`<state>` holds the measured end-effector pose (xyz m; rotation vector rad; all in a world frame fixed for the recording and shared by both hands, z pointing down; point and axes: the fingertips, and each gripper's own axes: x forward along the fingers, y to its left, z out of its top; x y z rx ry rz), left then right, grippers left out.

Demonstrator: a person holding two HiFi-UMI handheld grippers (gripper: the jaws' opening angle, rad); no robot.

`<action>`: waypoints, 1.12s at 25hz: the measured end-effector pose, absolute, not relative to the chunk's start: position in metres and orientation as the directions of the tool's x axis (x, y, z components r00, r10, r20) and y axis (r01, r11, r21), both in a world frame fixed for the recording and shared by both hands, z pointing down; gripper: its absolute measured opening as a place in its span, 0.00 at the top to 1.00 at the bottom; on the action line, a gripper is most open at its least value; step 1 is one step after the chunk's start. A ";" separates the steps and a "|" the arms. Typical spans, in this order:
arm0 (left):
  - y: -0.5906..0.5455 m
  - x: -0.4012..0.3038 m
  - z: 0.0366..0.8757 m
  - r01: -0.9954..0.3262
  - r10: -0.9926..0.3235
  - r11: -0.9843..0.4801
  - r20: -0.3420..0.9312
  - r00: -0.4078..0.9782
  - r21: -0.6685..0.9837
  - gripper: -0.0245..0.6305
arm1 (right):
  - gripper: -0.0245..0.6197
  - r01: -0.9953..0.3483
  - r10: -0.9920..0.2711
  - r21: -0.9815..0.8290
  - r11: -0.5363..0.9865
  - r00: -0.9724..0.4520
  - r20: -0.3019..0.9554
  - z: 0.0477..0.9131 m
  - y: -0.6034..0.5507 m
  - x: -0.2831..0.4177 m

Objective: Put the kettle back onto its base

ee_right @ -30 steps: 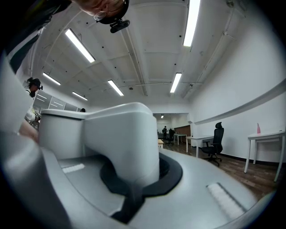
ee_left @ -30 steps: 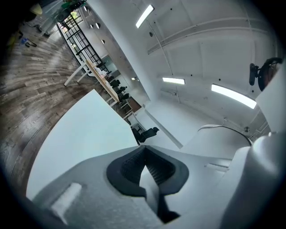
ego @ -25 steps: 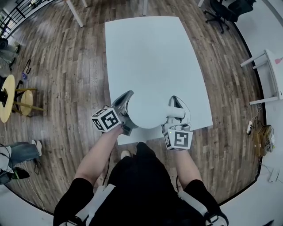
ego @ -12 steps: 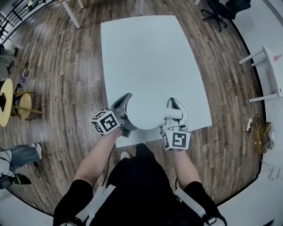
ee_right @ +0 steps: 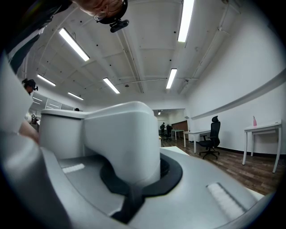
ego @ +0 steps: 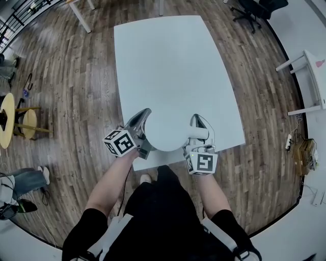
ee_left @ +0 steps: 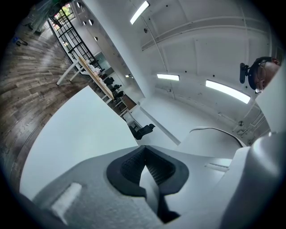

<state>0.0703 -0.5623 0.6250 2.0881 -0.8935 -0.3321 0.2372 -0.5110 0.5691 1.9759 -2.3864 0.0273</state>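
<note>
A white kettle (ego: 170,130) hangs over the near edge of the white table (ego: 168,61), seen from above as a round lid. My right gripper (ego: 199,127) is shut on its handle (ee_right: 120,134), which fills the notch between the black pads (ee_right: 172,172). On the other side, my left gripper (ego: 144,117) is shut, its tips resting against the kettle's left flank. In the left gripper view the kettle body (ee_left: 219,143) rises just right of the closed pads (ee_left: 129,163). The kettle hides whatever lies beneath it, and no base shows in any view.
Wooden floor surrounds the table. A black office chair (ego: 253,12) stands at the far right, a second white table (ego: 311,81) at the right edge, and yellow stools (ego: 25,120) at the left. A seated person's legs (ego: 23,178) are at the lower left.
</note>
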 end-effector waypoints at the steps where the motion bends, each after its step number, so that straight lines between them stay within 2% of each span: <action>1: -0.562 0.070 0.625 -0.482 -0.699 -0.414 0.070 0.712 0.772 0.96 | 0.95 -0.983 -0.982 0.014 0.184 -0.183 0.043 0.569 -0.511 0.237; 7: -0.562 0.072 0.624 -0.503 -0.714 -0.434 0.055 0.698 0.747 0.96 | 0.95 -0.982 -0.981 0.013 0.191 -0.190 0.039 0.573 -0.508 0.240; 11: -0.563 0.067 0.626 -0.503 -0.731 -0.414 0.053 0.681 0.758 0.96 | 0.95 -0.981 -0.977 0.012 0.194 -0.192 0.091 0.581 -0.508 0.240; 13: -0.563 0.060 0.630 -0.488 -0.748 -0.390 0.040 0.662 0.781 0.96 | 0.85 -0.986 -0.977 0.004 0.169 -0.167 0.129 0.588 -0.507 0.243; 21: -0.558 0.036 0.632 -0.529 -0.763 -0.381 0.065 0.643 0.758 0.96 | 0.77 -0.989 -0.975 0.061 0.135 -0.121 0.186 0.593 -0.491 0.253; 28: -0.541 0.015 0.620 -0.545 -0.753 -0.427 0.050 0.656 0.722 0.96 | 0.76 -0.992 -0.978 0.092 0.084 -0.064 0.201 0.589 -0.462 0.258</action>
